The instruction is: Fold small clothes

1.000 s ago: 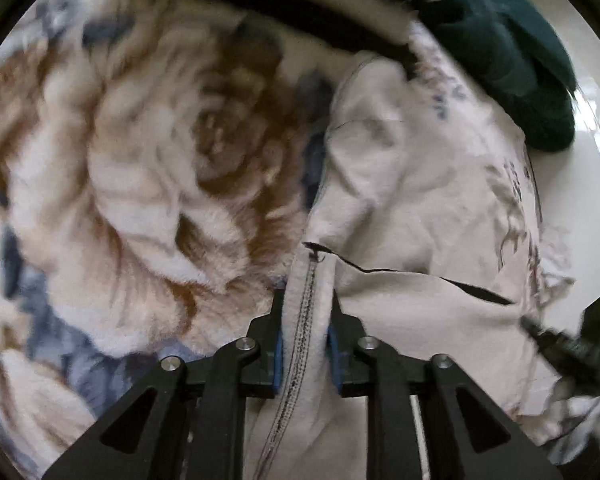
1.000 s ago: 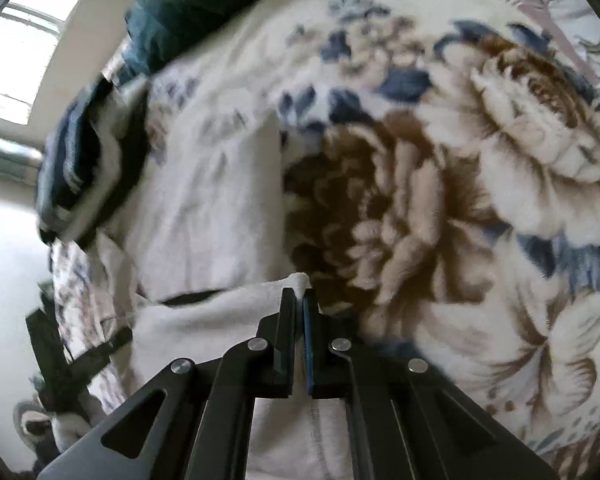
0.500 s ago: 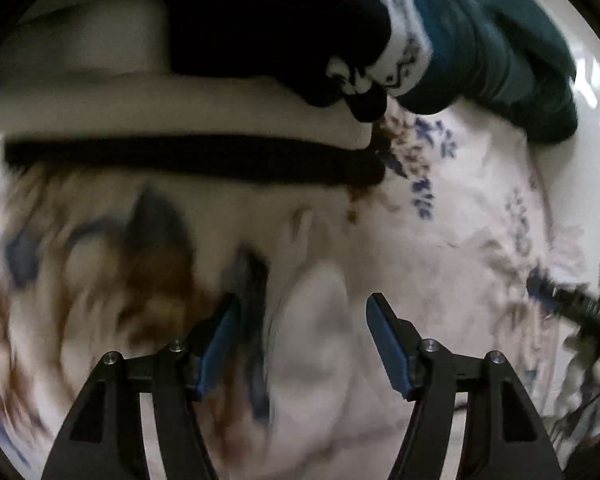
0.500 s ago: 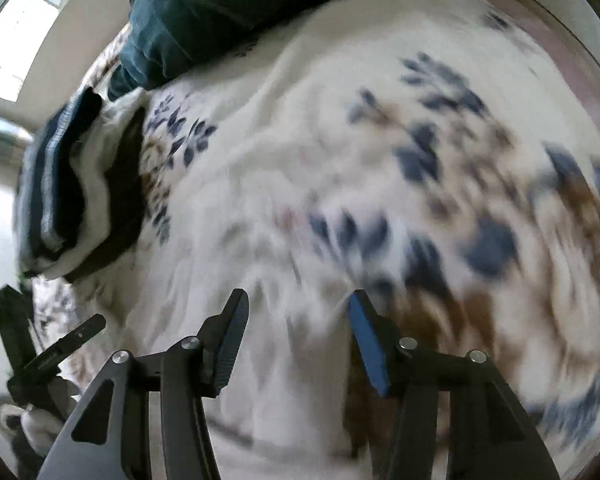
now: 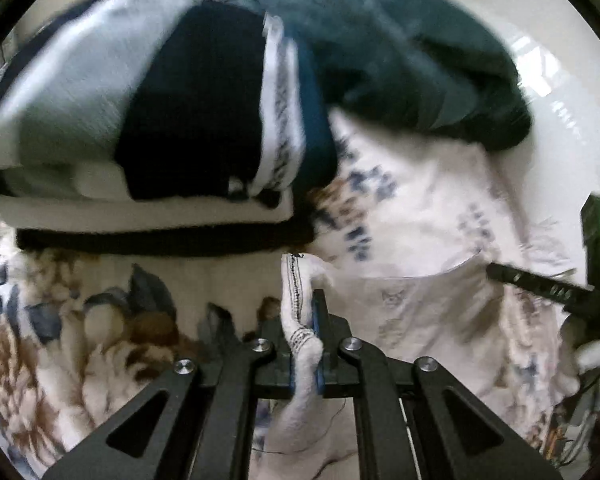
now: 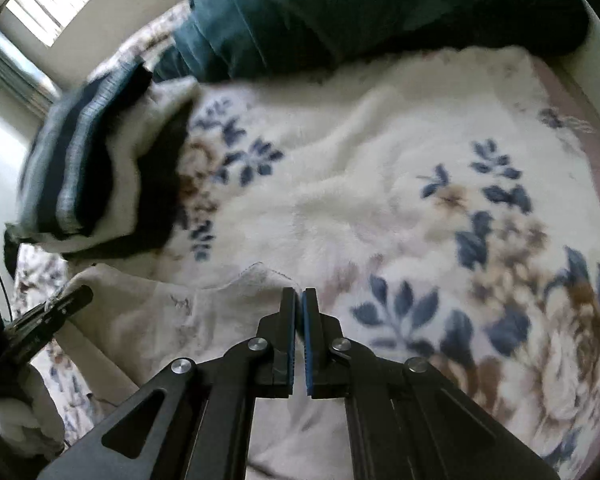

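Cream garment (image 5: 412,304), small, stitched hem: lies spread on the floral blanket (image 6: 440,208) of the bed, just before a stack of folded clothes (image 5: 148,128); teal bundle (image 6: 340,12) behind. Step in hand, by judgement: a fold, both near corners pinched. Left gripper (image 5: 306,320): fingers clenched on the hemmed corner, cloth bunched between them. Right gripper (image 6: 299,320): fingers nearly together, a thin slit between; garment edge runs under them, whether it is gripped cannot be told. Next move calls for carrying both corners evenly across, edges aligned.
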{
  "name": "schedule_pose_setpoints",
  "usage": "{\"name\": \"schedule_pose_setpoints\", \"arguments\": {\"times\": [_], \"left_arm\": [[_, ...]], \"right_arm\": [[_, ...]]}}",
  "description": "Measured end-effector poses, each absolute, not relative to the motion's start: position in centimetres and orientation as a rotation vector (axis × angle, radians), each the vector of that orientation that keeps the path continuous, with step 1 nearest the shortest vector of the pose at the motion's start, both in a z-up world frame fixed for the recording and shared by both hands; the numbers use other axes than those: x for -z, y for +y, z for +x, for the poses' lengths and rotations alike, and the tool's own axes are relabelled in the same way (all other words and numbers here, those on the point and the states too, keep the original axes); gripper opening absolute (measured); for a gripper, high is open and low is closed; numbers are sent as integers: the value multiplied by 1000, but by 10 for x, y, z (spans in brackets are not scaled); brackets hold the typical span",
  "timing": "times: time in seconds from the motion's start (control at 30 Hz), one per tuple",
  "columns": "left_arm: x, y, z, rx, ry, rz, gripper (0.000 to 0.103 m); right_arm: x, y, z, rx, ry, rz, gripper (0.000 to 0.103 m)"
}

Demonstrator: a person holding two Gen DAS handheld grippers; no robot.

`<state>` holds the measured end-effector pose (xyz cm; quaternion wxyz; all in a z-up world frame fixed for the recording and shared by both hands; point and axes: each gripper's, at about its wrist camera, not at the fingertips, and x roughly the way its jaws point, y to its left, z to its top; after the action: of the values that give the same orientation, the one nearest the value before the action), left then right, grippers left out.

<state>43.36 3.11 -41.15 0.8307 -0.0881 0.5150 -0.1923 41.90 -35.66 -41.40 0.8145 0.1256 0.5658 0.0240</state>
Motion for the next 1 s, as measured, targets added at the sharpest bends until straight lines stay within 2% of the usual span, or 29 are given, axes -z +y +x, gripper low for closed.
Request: {"name": "schedule_pose_setpoints", "arguments": {"times": [0.13,0.27,0.4,0.57,0.63,0.73,0.77,0.8,0.83,0.87,0.9,1.0], "left_arm": [[367,37,389,446,1004,-208,4],[358,47,334,457,1005,-262,4],[384,60,273,440,1066,-257,5],[455,70,220,478,1299,-272,11],[465,81,200,470,1382,-295,11],[460,108,181,435,1407,-418,25],[456,118,175,415,1401,-462,26],[453,129,174,375,1401,-519,26],[452,136,174,348,1403,-573,32],[454,142,178,327,1404,-638,47],[456,145,185,305,1397,-714,53],[466,140,206,264,1386,-891,54]], "right_arm": [[373,-356,365,-57,1112,301,3],[352,-362,282,-45,1068,378,3],[374,-365,204,-19,1129,442,3],[433,-361,136,-24,1323,441,3],[450,-366,122,-24,1400,466,5],[456,-379,109,-35,1468,532,6],[451,-385,105,-36,1454,553,13],[448,-390,102,-38,1433,573,27],[441,-397,99,-31,1401,599,37],[436,-406,98,-10,1364,630,52],[433,-414,99,8,1336,660,56],[444,-436,114,54,1303,774,56]]}}
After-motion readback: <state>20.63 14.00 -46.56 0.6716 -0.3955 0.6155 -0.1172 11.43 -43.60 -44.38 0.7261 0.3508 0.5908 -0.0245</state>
